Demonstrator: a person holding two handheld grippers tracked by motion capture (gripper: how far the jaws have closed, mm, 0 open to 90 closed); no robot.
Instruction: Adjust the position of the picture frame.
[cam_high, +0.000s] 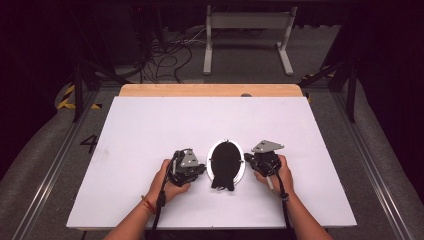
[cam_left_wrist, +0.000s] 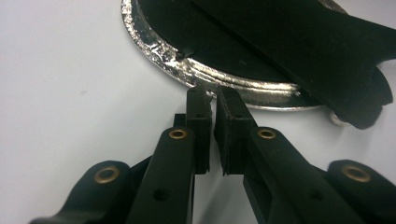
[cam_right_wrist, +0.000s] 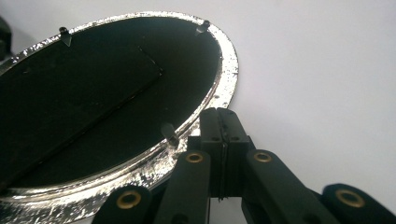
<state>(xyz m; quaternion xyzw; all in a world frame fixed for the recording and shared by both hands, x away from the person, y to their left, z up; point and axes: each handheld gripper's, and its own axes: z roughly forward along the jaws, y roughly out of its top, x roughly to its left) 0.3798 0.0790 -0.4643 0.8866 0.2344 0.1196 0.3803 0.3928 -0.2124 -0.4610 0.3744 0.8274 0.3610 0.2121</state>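
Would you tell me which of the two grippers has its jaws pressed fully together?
The right gripper: its jaws meet with no gap, beside the oval frame's silver rim. The left gripper shows a thin slit between its jaws.

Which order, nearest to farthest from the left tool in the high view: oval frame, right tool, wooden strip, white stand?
From the left tool:
1. Oval frame, just to its right.
2. Right tool, across the frame.
3. Wooden strip, at the table's far edge.
4. White stand, on the floor beyond.

The nearly closed hand-held gripper (cam_left_wrist: 212, 100) meets the silver rim of the oval frame (cam_left_wrist: 210, 77).
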